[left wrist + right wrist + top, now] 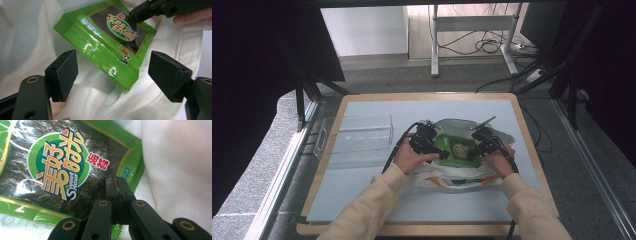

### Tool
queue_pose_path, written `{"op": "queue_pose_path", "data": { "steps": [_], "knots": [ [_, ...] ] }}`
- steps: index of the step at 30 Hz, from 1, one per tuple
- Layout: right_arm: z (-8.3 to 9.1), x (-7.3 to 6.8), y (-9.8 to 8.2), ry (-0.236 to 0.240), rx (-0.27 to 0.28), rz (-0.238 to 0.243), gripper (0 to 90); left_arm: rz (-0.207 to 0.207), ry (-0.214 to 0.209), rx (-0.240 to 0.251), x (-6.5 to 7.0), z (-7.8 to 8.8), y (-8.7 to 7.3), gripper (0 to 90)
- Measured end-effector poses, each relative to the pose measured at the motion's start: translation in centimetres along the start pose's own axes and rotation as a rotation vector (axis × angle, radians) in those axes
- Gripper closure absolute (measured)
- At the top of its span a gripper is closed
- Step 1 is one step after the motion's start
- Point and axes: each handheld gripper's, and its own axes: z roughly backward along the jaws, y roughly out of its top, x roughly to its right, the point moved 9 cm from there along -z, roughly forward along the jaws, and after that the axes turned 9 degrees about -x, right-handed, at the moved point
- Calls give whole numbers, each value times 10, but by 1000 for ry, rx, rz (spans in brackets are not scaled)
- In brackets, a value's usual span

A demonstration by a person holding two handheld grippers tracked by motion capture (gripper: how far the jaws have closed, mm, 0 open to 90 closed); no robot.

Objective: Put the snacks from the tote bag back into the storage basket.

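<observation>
Currently the green packet (107, 47) lies on the white bag (30, 37) on the counter (362, 200). Right gripper (117, 185) jaws are clamped on the packet's edge to steady it; left gripper (112, 72) jaws stand released, straddling its near corner, likely for a second grasp.

One green snack packet (455, 149), one white cloth bag (447, 176), one clear tray (362, 132), two tools.

Cream sleeves (372, 205); blk hand-held grippers (428, 142), brass screws, blk cables.
</observation>
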Motion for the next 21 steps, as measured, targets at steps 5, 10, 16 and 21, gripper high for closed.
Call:
{"op": "queue_pose_path", "data": {
  "steps": [5, 10, 16, 21],
  "knots": [
    [0, 0, 0, -2, 10, -2, 893, 5, 2, -3, -2, -4, 1, 235],
    [0, 0, 0, -3, 10, -1, 893, 8, 1, -10, -2, -7, 2, 235],
    [0, 0, 0, 0, 10, -2, 893, 10, 2, -20, 0, -9, 3, 235],
    [0, -1, 0, 0, 12, -2, 893, 17, 2, -31, 1, -15, 5, 234]
  ]
}}
